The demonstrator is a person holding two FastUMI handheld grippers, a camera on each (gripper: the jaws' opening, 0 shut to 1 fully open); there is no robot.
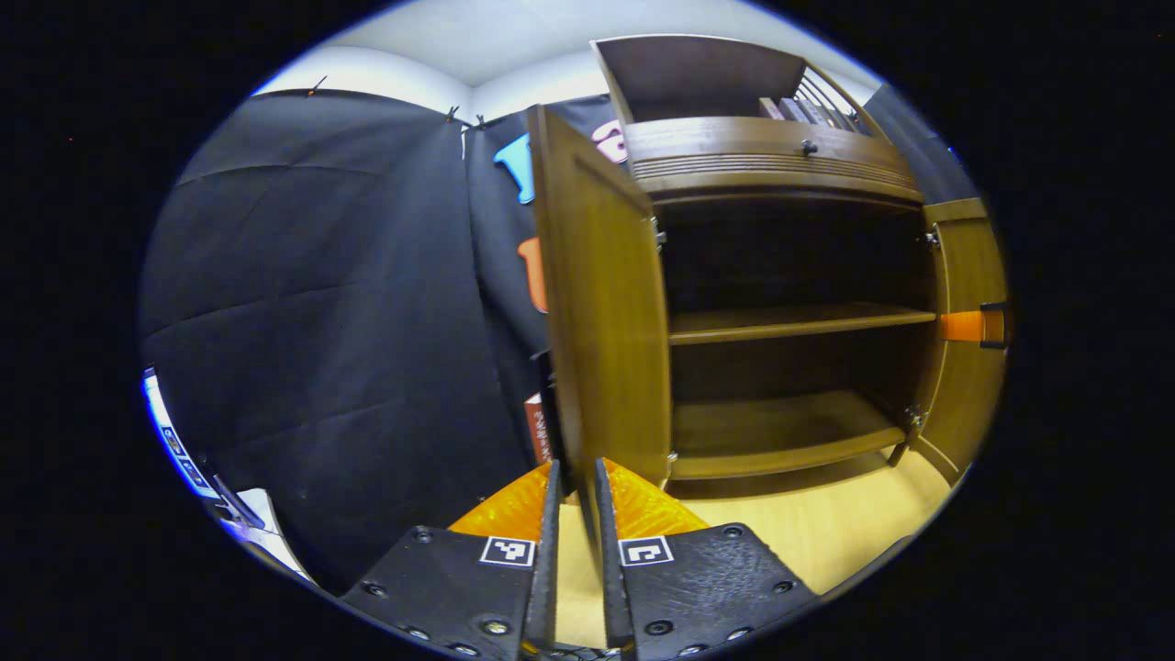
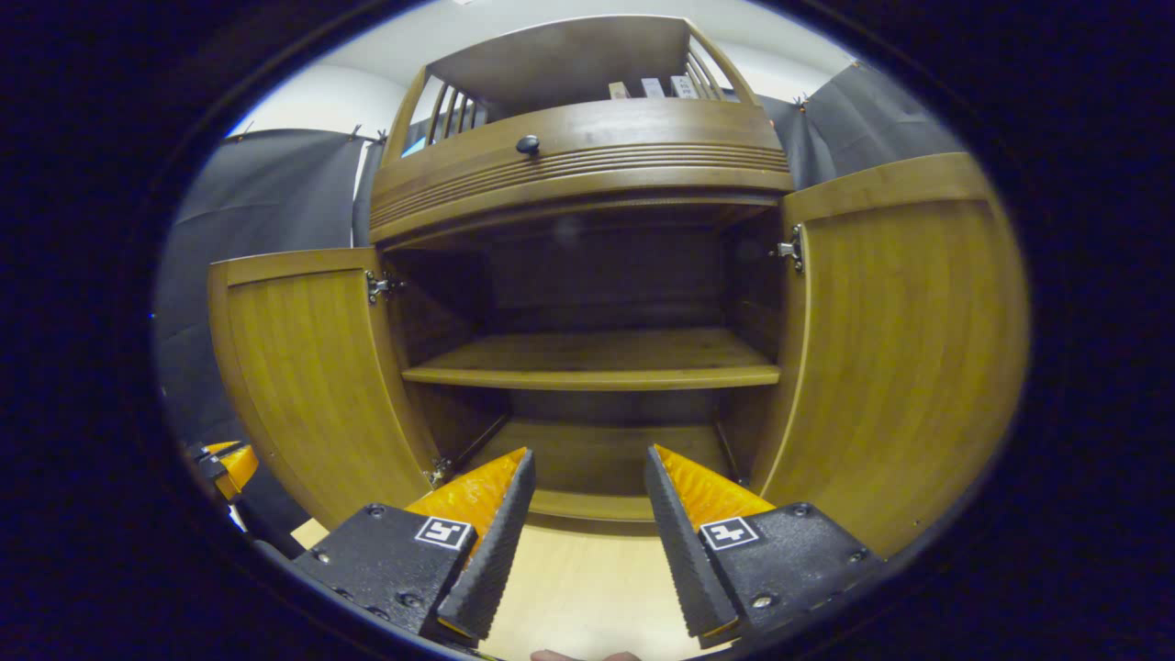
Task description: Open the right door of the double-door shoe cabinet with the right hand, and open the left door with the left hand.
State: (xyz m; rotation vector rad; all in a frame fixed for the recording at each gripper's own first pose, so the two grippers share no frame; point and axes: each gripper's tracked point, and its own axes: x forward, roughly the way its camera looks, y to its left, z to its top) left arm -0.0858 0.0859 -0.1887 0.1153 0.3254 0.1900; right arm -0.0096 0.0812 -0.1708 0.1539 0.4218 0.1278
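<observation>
The wooden shoe cabinet stands with both doors swung out, baring two empty shelves. In the left gripper view the left door is seen nearly edge-on, and my left gripper is shut on the bottom of its free edge, one finger on each face. That same gripper shows low at the left door's outer edge in the right gripper view. My right gripper is open, facing the lower shelf with nothing between its fingers. The right door stands open beside it. The right gripper appears by the right door.
A drawer with a dark knob sits above the doors, with books on the top shelf. Light wood floor runs in front. Black cloth wall hangs left of the cabinet. A white and blue object lies low at the left.
</observation>
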